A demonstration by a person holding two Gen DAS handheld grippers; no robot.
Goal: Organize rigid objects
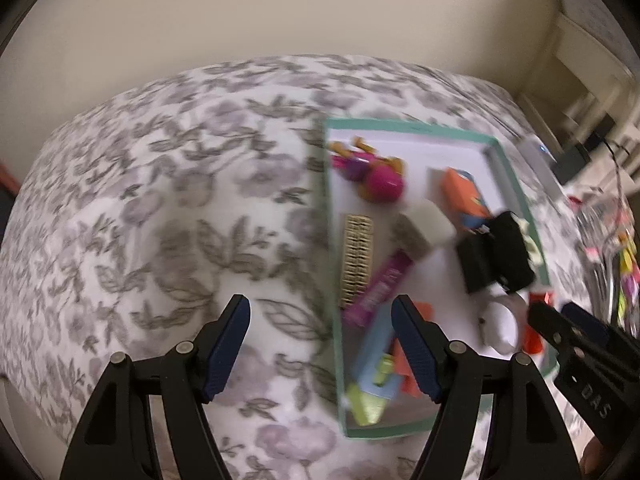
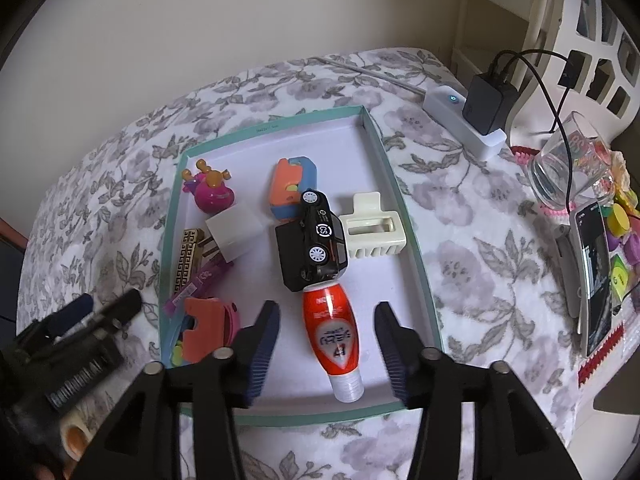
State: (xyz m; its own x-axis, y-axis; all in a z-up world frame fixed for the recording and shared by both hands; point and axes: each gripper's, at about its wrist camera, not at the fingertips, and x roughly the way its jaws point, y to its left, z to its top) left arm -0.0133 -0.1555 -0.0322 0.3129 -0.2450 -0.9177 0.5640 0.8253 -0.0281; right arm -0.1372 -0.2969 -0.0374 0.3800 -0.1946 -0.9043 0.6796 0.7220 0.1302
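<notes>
- The red and white tube lay on the white floor of the teal-rimmed tray, with its ribbed white cap toward 6 o'clock and its shoulder touching the black toy car at 12 o'clock.
- I judged the tube to be light, with a glossy skin that could slip; the body would probably give a little under pressure, while the cap looked stiff.
- I would take it across the widest part of the red body, not at the narrow neck, where it could turn in the pads.
- My right gripper pointed steeply down at the tray. Its jaws stood apart, one on each side of the tube, and neither pad pressed on it; there was a clear gap on both sides.
- My left gripper was also open and held nothing. Between its jaws I saw only the flowered bedcover and the tray's left rim, with a purple tube and a gold comb at about 1 o'clock from it.
- In the blurred left view the red and white tube was at 3 o'clock, near the tips of my right gripper.
- Other hard things were in the tray: a white charger plug, a cream hair claw, a pink toy and an orange and blue toy.
- The car leaned against the tube, so I judged that lifting the tube could disturb it.
</notes>
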